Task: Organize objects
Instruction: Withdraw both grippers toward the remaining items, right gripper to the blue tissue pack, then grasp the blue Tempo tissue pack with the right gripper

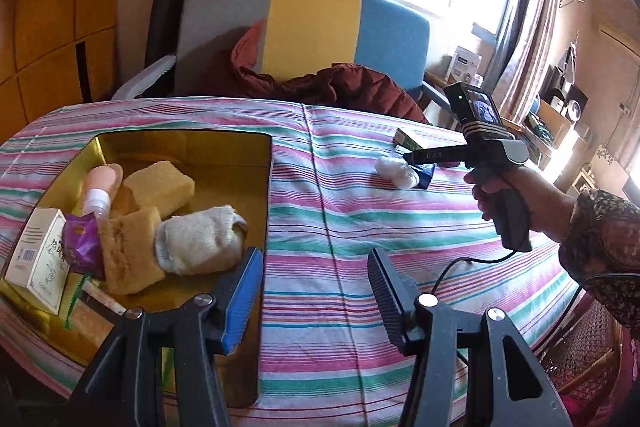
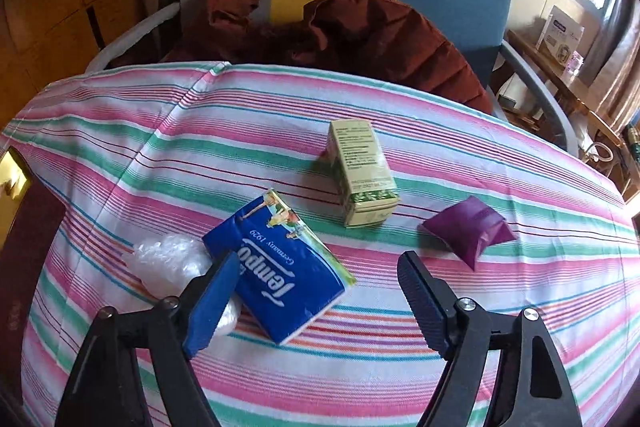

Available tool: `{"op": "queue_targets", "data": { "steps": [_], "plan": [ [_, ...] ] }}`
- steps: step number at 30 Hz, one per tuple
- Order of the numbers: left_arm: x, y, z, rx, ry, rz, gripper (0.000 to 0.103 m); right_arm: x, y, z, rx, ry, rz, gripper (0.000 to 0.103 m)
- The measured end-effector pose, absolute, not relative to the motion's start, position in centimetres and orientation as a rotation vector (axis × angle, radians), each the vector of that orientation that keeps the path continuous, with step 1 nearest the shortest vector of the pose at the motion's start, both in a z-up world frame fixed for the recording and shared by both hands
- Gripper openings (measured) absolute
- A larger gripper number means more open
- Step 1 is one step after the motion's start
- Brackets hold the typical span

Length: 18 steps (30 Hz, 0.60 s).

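The right gripper [image 2: 316, 297] hangs low over the striped tablecloth [image 2: 360, 367], jaws spread with nothing pinched, and the blue Tempo tissue pack [image 2: 280, 267] sits just above centre in the right wrist view, between and slightly beyond the fingertips. That looks like the pick in hand. The pack lies skewed to the jaws, one corner tucked behind the blue-padded finger [image 2: 212, 303], so my read is that the wrist wants a roll to square the pads against the pack's long flat sides before squeezing. It is a soft, glossy plastic-wrapped block; it will give under pressure, so a firm, centred bite should hold better than a corner nip.

Watch the crinkly clear plastic wad [image 2: 168, 263] touching the pack at left of centre: it could get caught in the same bite. Further up, a pale green carton [image 2: 360, 175] lies on its side, rigid and sharp-edged, and to the right rests a purple foil pouch [image 2: 468, 227], puffy and slick.

In the left wrist view the left gripper [image 1: 316, 283] is parted and empty, poised by the near corner of the gold tin [image 1: 256, 155] at the left of the frame. Inside it: yellow sponges [image 1: 164, 187], a rolled white sock [image 1: 200, 239], a cream carton [image 1: 38, 259], a purple wrapper [image 1: 82, 243] and a small pink-capped bottle [image 1: 102, 187]. There is open floor near the tin's back wall, which seems a fair landing spot for the tissues.
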State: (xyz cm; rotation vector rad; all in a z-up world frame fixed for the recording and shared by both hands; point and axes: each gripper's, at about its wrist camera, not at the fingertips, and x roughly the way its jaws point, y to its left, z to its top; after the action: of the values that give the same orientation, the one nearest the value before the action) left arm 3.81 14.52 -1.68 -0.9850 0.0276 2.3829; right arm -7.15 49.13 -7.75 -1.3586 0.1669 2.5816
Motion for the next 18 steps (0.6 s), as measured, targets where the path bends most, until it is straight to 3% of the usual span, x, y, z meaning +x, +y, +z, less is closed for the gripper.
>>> {"op": "queue_targets", "data": {
  "steps": [7, 9, 13, 15, 18],
  "plan": [
    [3.6, 15.7, -2.2, -1.023, 0.042, 2.347, 0.055, -6.3, 49.9, -9.0, -1.408, 0.365, 2.607, 0.081],
    [3.9, 16.3, -2.4, -1.021, 0.070, 2.336, 0.055, -6.0, 49.4, -9.9, -1.480, 0.292, 2.574, 0.073],
    [4.2, 17.0, -2.4, -1.015, 0.096, 2.325, 0.055, -5.6, 47.8, -9.6, -1.448, 0.111, 2.633, 0.072],
    [4.1, 17.2, -2.5, -1.028, 0.096, 2.320, 0.055, -5.9, 47.9, -9.2, -1.423, 0.115, 2.627, 0.072],
    [4.1, 17.2, -2.4, -1.033, 0.097, 2.323, 0.055, -6.4, 48.7, -8.7, -1.389, 0.183, 2.625, 0.081]
  ]
}}
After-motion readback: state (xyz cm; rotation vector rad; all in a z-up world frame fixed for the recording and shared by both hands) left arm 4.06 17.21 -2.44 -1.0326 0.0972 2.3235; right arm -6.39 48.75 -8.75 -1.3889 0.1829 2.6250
